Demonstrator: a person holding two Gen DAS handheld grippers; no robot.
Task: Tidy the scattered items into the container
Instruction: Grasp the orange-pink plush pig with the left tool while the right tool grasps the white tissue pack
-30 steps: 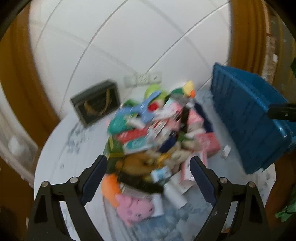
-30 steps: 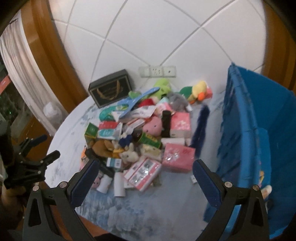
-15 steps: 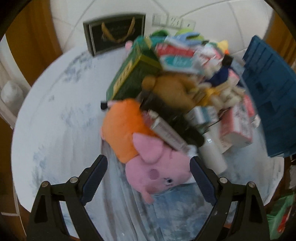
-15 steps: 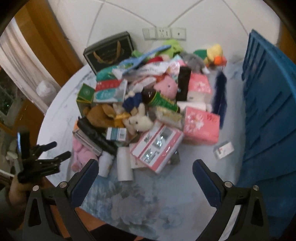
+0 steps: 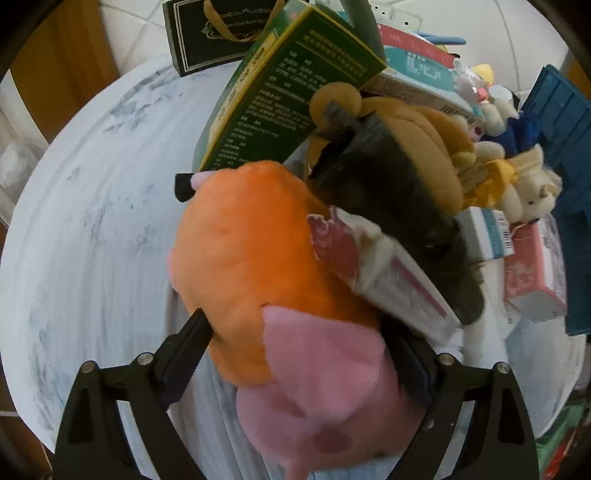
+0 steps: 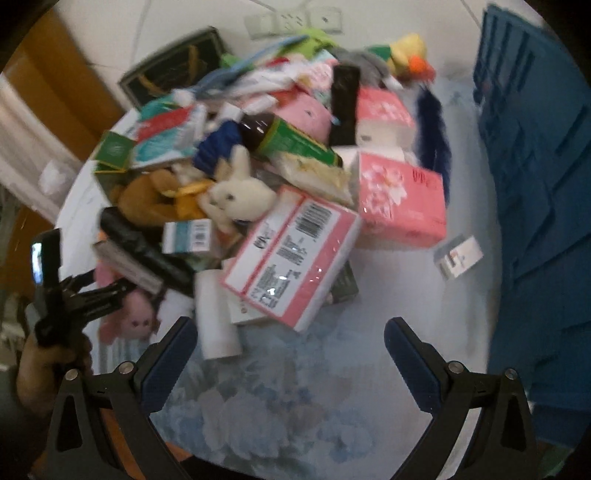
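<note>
A pile of boxes, bottles and plush toys (image 6: 280, 177) lies on a round white table (image 6: 388, 288). A pink-and-orange plush pig (image 5: 280, 295) lies at the pile's near left edge. My left gripper (image 5: 299, 350) is open, with its fingers on either side of the pig; it also shows in the right wrist view (image 6: 99, 291) at the pig (image 6: 133, 314). My right gripper (image 6: 288, 354) is open and empty, low over the table in front of a pink barcode box (image 6: 291, 251). The blue container (image 6: 539, 184) stands at the right.
A green box (image 5: 280, 96) and a brown plush (image 5: 413, 147) lean over the pig. A black gift box (image 5: 218, 33) stands by the tiled wall. A white bottle (image 6: 216, 314) and a small white carton (image 6: 458, 256) lie near my right gripper.
My left gripper moved down and forward until its open fingers straddle the plush pig. My right gripper dropped closer to the table and the pink barcode box.
</note>
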